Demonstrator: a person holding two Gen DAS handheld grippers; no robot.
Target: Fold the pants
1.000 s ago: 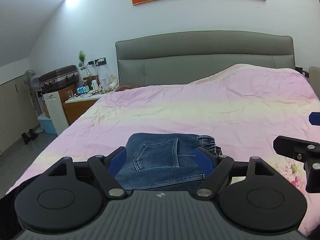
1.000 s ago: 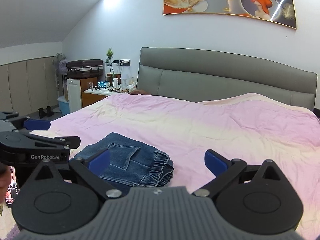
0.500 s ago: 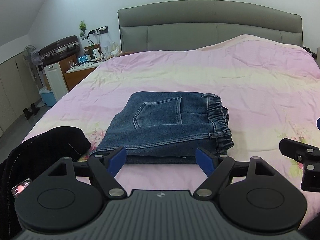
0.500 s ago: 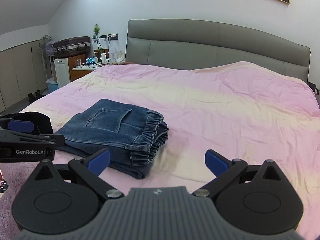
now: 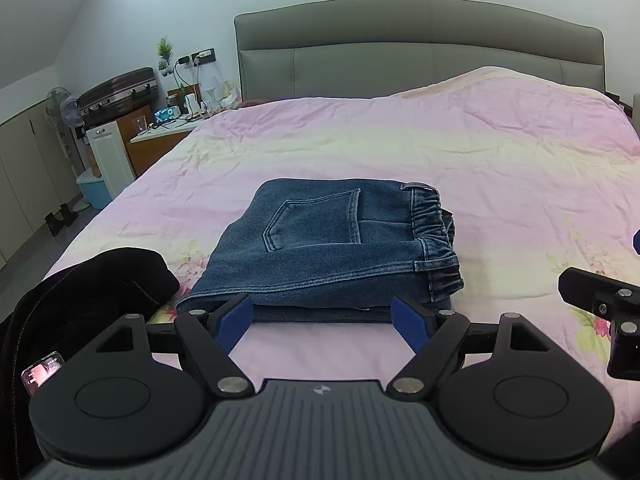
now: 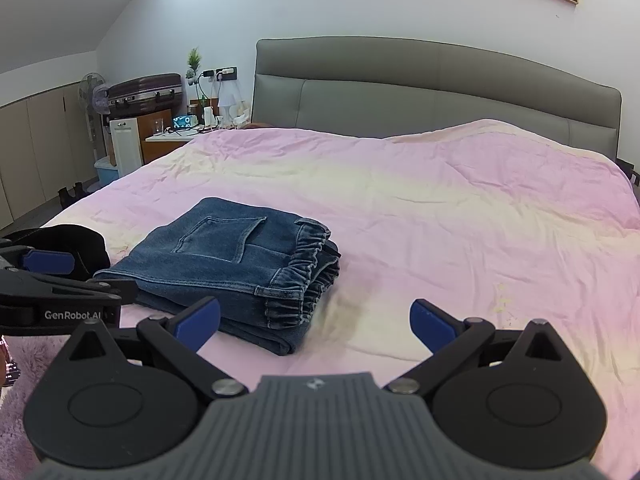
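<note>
Blue denim pants point(image 5: 332, 248) lie folded into a compact stack on the pink bedspread point(image 5: 460, 152), back pocket up, elastic waistband at the right. They also show in the right wrist view point(image 6: 232, 268). My left gripper point(image 5: 322, 320) is open and empty, its blue fingertips just in front of the stack's near edge. My right gripper point(image 6: 316, 322) is open and empty, hovering to the right of the stack's near corner. The right gripper's side shows at the left wrist view's right edge point(image 5: 600, 300).
A black garment point(image 5: 92, 292) lies at the bed's near left corner, beside the pants. A grey headboard point(image 5: 420, 48) stands at the far end. A nightstand point(image 5: 160, 140), a suitcase point(image 5: 116, 90) and a fan stand left of the bed.
Both cameras have tilted down and lifted, so the folded pants now show whole in front of the fingers. The pants have not moved. Both grippers stay open.
</note>
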